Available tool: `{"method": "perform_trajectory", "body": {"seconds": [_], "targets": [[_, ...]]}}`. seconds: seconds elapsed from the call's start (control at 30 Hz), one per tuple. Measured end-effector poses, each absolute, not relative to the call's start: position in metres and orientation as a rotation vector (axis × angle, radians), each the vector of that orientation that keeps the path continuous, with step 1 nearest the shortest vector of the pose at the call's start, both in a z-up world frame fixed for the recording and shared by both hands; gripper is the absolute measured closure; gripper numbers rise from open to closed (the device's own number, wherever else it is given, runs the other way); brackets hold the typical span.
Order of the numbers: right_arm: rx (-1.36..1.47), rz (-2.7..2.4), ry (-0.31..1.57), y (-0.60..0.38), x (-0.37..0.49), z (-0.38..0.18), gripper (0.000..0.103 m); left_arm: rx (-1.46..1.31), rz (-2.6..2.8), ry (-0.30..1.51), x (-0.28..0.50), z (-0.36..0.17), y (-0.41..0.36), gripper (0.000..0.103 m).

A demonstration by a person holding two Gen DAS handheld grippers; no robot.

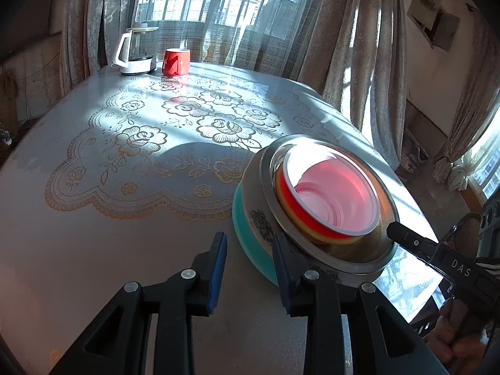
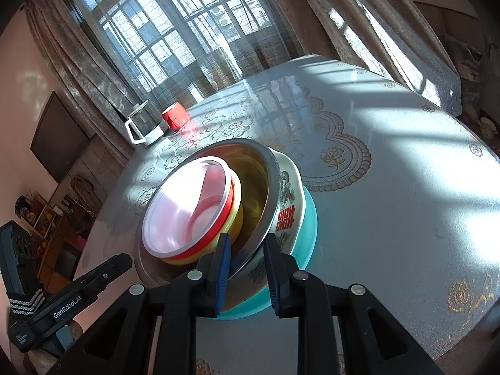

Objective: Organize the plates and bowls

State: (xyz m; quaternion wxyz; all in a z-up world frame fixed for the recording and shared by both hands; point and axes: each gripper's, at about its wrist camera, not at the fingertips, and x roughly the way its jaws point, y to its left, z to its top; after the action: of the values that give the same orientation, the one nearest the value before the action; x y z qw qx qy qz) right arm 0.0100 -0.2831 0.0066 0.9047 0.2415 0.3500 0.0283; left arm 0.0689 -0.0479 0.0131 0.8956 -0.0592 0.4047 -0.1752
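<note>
Sunlit lace-covered table [image 1: 93, 234]: the nested bowl stack [image 2: 278, 175] sits between parted right gripper [image 2: 247, 268] fingers, unpinched; left gripper [image 1: 250, 268], empty and ajar, stands just beside.

1 nested stack of dishes: teal plate [image 2: 307, 228] at the bottom, white floral bowl [image 2: 289, 200] with red characters, steel bowl [image 2: 268, 168], then yellow bowl [image 2: 236, 218], red bowl [image 2: 225, 223] and clear plastic bowl [image 2: 184, 206] innermost. In the right wrist view the stack sits tilted, its near rim between the right gripper [image 2: 247, 265] fingers; in the left wrist view it lies just right of the left gripper [image 1: 250, 268].
</note>
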Motion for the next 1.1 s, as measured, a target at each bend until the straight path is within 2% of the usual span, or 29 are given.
{"method": "perform_trajectory", "body": {"seconds": [0.1, 0.4, 0.6, 0.83, 1.1], "targets": [[0.502, 0.054, 0.719, -0.283, 0.008, 0.009, 0.078, -0.114, -0.344, 0.831, 0.063, 0.014, -0.044, 0.068], [0.439, -0.018, 0.64, -0.278, -0.011, 0.03, 0.072, -0.098, -0.245, 0.773, 0.043, 0.026, -0.034, 0.049], [0.34, -0.077, 0.576, -0.259, -0.023, 0.044, 0.067, -0.075, -0.186, 0.724, 0.032, 0.031, -0.031, 0.047], [0.257, -0.079, 0.572, -0.234, -0.022, 0.042, 0.066, -0.053, -0.145, 0.676, 0.023, 0.034, -0.032, 0.033], [0.26, -0.077, 0.589, -0.233, -0.02, 0.037, 0.066, -0.043, -0.144, 0.659, 0.021, 0.037, -0.034, 0.028]]}}
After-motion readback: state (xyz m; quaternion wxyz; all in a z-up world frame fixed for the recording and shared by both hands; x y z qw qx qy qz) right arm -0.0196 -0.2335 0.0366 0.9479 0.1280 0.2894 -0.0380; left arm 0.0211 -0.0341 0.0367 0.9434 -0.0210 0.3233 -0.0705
